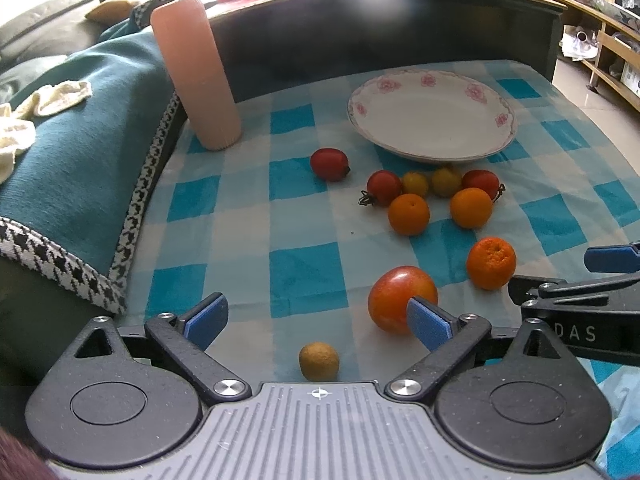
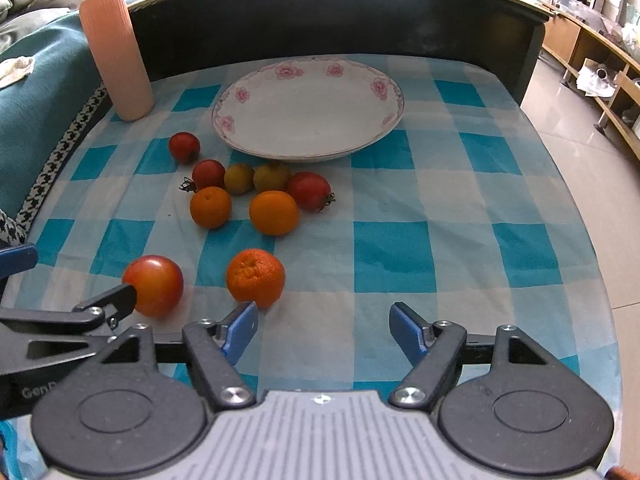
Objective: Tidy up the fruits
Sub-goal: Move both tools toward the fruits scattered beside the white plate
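Both grippers hover low over the checked cloth (image 2: 400,248) on the worktop, jaws wide, holding nothing. Left gripper (image 1: 316,320) has a small yellowish fruit (image 1: 319,361) between its fingers, big tomato (image 1: 400,298) just by its right finger. Right gripper (image 2: 324,334) sits beside a bumpy orange (image 2: 256,278). Pink ribbed vase (image 2: 116,52) far left, fruit cluster mid, flowered plate (image 2: 308,108) behind it, bare
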Demonstrator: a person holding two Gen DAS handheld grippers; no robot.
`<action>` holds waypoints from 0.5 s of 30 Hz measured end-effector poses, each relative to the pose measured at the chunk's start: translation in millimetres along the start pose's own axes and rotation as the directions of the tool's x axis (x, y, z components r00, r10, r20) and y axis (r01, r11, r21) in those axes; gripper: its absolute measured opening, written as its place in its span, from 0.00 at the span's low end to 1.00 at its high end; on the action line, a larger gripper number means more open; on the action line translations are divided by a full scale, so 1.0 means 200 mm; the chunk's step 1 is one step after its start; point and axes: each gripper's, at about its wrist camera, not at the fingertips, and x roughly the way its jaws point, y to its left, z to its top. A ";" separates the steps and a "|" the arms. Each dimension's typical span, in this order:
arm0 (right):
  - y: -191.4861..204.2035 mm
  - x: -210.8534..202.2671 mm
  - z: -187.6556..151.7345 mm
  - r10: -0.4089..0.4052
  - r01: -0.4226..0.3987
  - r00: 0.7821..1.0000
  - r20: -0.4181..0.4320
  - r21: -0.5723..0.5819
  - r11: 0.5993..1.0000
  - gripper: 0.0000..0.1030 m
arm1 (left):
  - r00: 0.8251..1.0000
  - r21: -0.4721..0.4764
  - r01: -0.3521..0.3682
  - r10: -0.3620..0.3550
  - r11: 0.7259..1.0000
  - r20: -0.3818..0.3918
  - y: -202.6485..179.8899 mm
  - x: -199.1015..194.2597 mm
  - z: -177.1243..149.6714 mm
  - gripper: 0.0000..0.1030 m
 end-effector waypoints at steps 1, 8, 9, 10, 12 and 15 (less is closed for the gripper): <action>0.00 0.00 0.00 0.000 0.000 1.000 0.001 -0.002 1.000 0.85 | 1.000 0.002 -0.004 0.004 1.000 0.003 0.00 0.00 0.00 0.96; 0.01 0.02 0.02 0.004 -0.004 1.000 0.001 -0.017 1.000 0.85 | 1.000 0.000 -0.006 0.006 1.000 0.009 0.01 0.00 0.01 0.96; 0.02 0.02 0.02 0.005 -0.005 1.000 0.003 -0.022 1.000 0.85 | 1.000 0.002 -0.007 0.007 1.000 0.010 0.01 0.00 0.01 0.96; 0.02 0.02 0.03 0.006 -0.006 1.000 0.005 -0.029 1.000 0.85 | 1.000 0.002 -0.007 0.007 1.000 0.012 0.02 0.00 0.02 0.96; 0.02 0.02 0.04 0.007 -0.006 1.000 0.008 -0.043 0.999 0.85 | 1.000 0.002 -0.002 0.002 1.000 0.014 0.02 0.00 0.02 0.96; 0.02 0.02 0.04 0.011 -0.010 1.000 0.010 -0.066 0.998 0.85 | 1.000 0.014 0.008 -0.008 1.000 0.015 0.02 0.01 0.01 0.96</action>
